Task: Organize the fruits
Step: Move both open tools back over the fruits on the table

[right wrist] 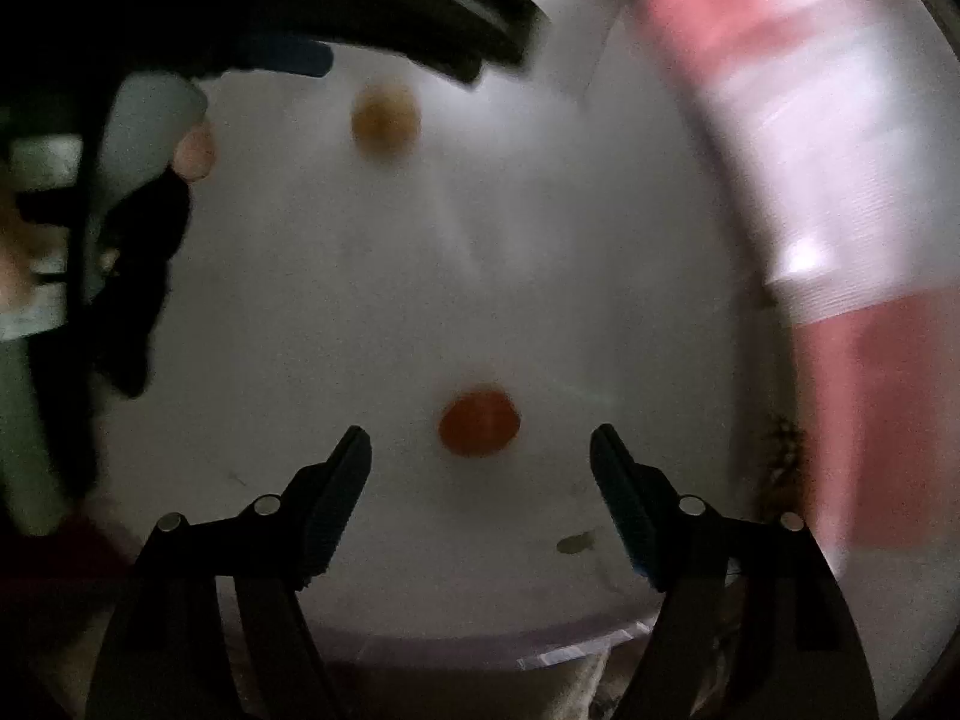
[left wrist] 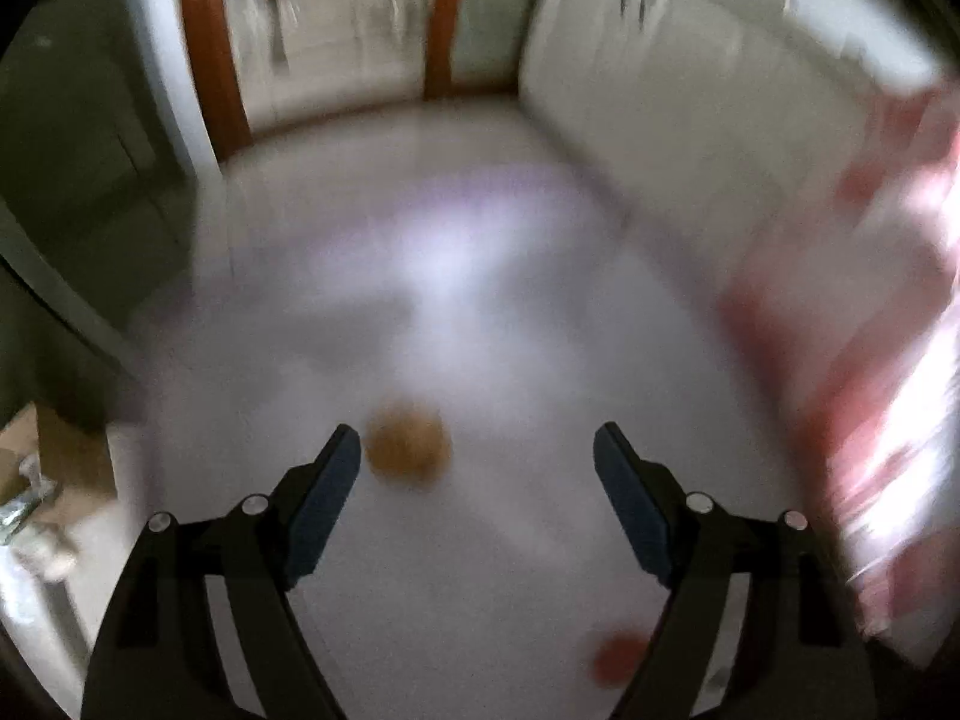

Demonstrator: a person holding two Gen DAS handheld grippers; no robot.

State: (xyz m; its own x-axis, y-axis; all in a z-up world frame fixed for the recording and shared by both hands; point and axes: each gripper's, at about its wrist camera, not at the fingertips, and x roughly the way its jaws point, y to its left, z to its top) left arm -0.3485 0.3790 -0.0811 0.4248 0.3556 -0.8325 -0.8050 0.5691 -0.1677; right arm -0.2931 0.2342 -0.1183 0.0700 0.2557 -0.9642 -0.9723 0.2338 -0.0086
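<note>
Both your tools, the left tool [left wrist: 477, 444] and right tool [right wrist: 480, 441], stand wide open and empty. The brown fruit [left wrist: 407, 447] and orange fruit [right wrist: 478, 420] lie apart on the white counter [right wrist: 360, 300], low in each frame. I judge both placed; what remains to sort, you can't tell from here.

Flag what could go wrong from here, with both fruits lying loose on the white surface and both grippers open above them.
1. The brownish round fruit and the orange-red fruit lie free on the smooth white surface; either might roll if nudged.
2. Both views are blurred, so aiming a re-grasp could miss.
3. The left gripper hangs close over the brownish fruit; the right gripper could clash with it.
</note>
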